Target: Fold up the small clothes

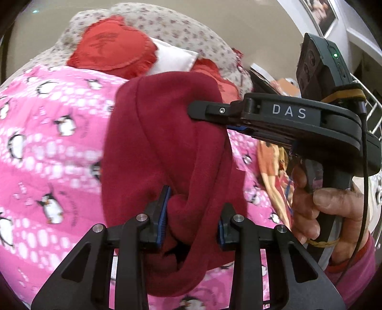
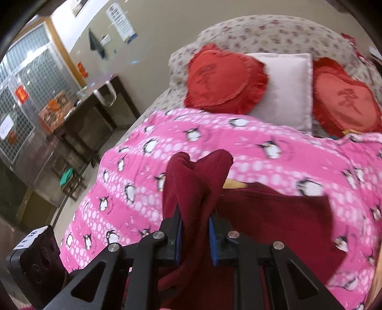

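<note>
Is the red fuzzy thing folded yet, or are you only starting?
Only starting. Nothing looks folded yet. Right now the left tool and the right tool are each shut on the dark red fleece garment, holding it bunched above the pink penguin-print bedspread. Still left: spreading it flat on the bedspread, folding it over and setting it down neatly.

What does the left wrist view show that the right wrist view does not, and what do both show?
Only the left wrist view shows the right gripper from the side, with the person's hand around its handle, and an orange printed item at the bed's edge.

Only the right wrist view shows the dark side table, the barred window and the notice on the wall.

Both show the dark red garment, pinched between each gripper's fingers, above the pink penguin bedspread, with red cushions and a white pillow behind.
</note>
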`<state>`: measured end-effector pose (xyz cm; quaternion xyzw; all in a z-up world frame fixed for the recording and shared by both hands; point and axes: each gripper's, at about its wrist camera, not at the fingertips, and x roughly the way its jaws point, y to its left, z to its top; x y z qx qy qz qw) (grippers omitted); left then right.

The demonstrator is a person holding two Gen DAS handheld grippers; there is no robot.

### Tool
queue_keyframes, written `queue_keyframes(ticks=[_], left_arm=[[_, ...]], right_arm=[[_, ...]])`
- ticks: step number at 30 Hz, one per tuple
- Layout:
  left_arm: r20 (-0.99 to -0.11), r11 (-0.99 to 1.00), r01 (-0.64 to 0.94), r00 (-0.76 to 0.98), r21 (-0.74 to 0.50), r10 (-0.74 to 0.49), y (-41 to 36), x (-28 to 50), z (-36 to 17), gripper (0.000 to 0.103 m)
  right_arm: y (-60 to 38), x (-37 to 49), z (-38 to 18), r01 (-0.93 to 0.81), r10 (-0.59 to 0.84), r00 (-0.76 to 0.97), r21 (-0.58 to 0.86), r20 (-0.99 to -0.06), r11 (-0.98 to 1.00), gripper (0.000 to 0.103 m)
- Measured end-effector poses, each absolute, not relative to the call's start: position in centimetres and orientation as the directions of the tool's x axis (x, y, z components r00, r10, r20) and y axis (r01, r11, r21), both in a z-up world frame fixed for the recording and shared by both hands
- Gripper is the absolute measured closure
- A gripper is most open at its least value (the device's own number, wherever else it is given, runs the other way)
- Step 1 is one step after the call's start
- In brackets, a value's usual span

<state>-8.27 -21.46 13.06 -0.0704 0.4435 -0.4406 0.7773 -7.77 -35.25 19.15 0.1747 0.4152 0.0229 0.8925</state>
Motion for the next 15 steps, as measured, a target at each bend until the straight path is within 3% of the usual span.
queue_keyframes(ticks=[15], left_arm=[[-0.702, 0.569, 0.680, 0.111, -0.462, -0.703, -31.3, -12.8, 10.8, 0.072]], right_arm=[[-45.6, -14.4, 15.0, 0.290, 0.084, 0.646, 0.347, -0.758, 0.892, 0.087]])
